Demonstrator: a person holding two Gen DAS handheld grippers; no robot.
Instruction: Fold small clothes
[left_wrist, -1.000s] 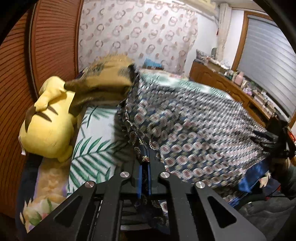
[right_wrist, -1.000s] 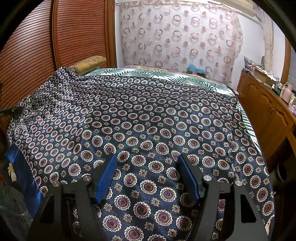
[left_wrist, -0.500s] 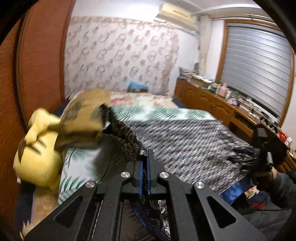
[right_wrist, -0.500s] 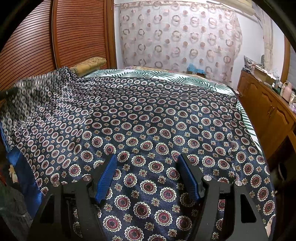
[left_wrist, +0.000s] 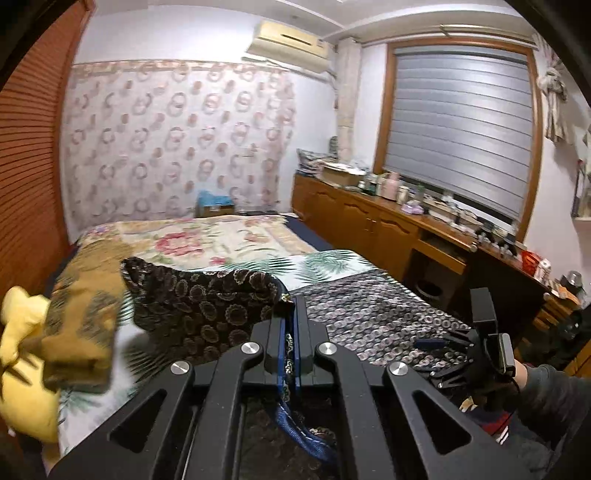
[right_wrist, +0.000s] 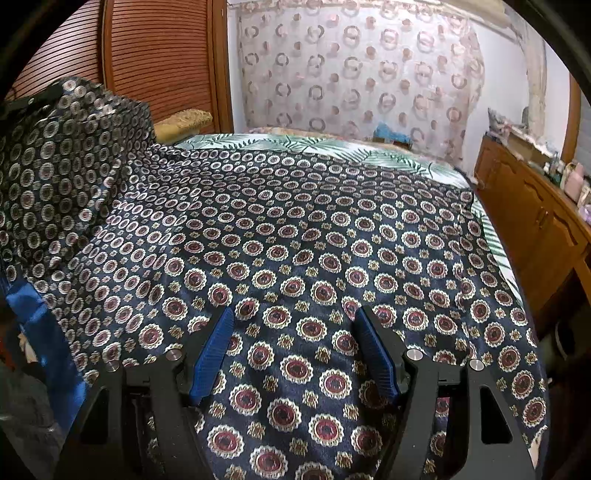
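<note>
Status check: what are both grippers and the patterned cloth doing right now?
Left gripper shut on patterned cloth, corner lifted. Right gripper open above it. Nothing blocking.

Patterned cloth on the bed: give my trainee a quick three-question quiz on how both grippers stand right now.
1. True or false: the left gripper is shut on an edge of the patterned cloth.
2. Multiple choice: the right gripper is A) shut on the cloth, B) open above the cloth, C) out of view.
3. Fill in: in the right wrist view, the lifted part of the cloth rises on the ____ side of the picture.

Key: 1 true; 2 B; 3 left.
</note>
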